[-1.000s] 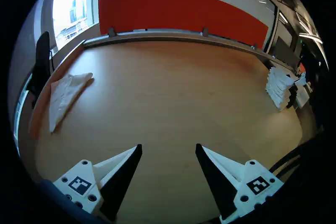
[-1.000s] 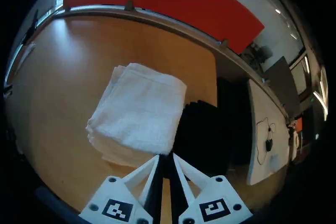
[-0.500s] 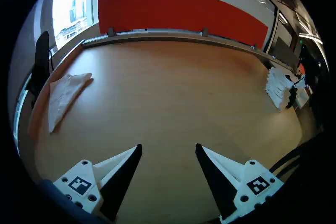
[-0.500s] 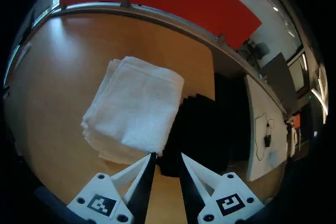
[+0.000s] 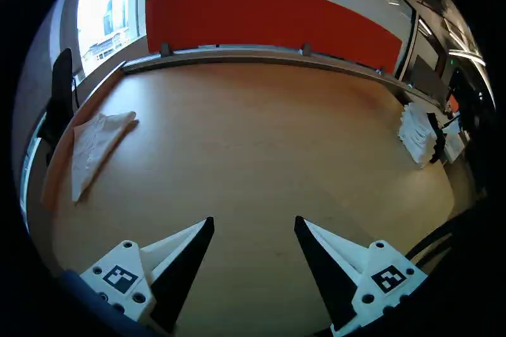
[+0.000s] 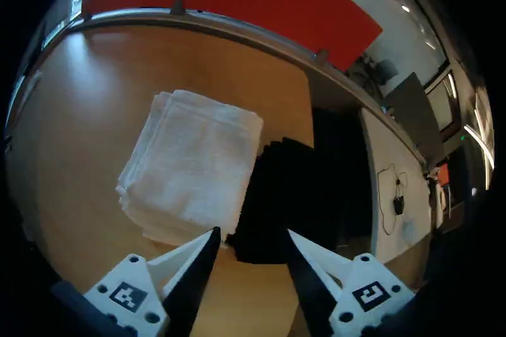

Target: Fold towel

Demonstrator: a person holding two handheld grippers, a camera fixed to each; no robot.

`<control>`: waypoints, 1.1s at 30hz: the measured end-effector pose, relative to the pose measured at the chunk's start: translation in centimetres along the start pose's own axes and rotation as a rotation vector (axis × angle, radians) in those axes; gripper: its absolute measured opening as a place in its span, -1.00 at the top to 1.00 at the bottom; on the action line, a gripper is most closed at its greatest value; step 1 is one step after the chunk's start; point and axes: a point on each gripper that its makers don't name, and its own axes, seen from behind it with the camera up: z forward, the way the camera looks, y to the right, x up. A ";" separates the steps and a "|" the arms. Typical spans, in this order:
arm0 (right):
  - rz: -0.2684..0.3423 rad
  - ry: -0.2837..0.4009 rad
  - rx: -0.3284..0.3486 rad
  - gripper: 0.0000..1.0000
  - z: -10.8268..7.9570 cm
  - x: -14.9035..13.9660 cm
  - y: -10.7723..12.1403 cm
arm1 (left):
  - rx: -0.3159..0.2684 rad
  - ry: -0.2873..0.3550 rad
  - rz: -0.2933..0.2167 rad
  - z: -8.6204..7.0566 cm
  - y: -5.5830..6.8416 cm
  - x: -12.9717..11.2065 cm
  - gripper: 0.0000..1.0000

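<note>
Jaws of the left gripper stand wide apart over bare wood, with nothing between them. Jaws of the right gripper are parted to a narrower gap and grip nothing.

One wooden worktop carries everything. One long red panel stands upright along its far edge, and the places below are given from that panel.

Two lots of white towel lie on the worktop. One stack of folded towels sits out from the panel's right end, close to the worktop's right edge. It has several layers squared on top of each other; their exact number cannot be told. In the right gripper view the stack lies just beyond the fingertips, more on the left finger's side, and whether that finger touches it cannot be told. One loose towel, flatter and less neat, lies out from the panel's left end by the worktop's left edge, well apart from the stack.

One dark chair stands just past that left edge.
</note>
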 end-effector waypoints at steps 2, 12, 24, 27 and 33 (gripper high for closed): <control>0.004 0.006 0.007 -1.00 -0.1 0.2 -0.3 | 0.000 0.002 0.000 0.0 0.0 0.1 -0.89; 0.022 0.033 0.017 -1.00 -0.4 1.2 -1.2 | 0.000 0.009 -0.006 -0.4 -0.4 0.1 -0.89; 0.076 0.080 0.044 -1.00 -0.9 2.5 -2.9 | 0.000 0.027 -0.020 -0.8 -0.6 0.7 -0.89; 0.122 0.100 0.059 -1.00 -1.0 2.9 -3.5 | 0.002 0.032 -0.020 -0.9 -0.8 0.9 -0.89; 0.243 0.122 0.093 -1.00 -1.4 3.4 -4.8 | 0.006 0.043 -0.022 -1.2 -0.9 1.3 -0.89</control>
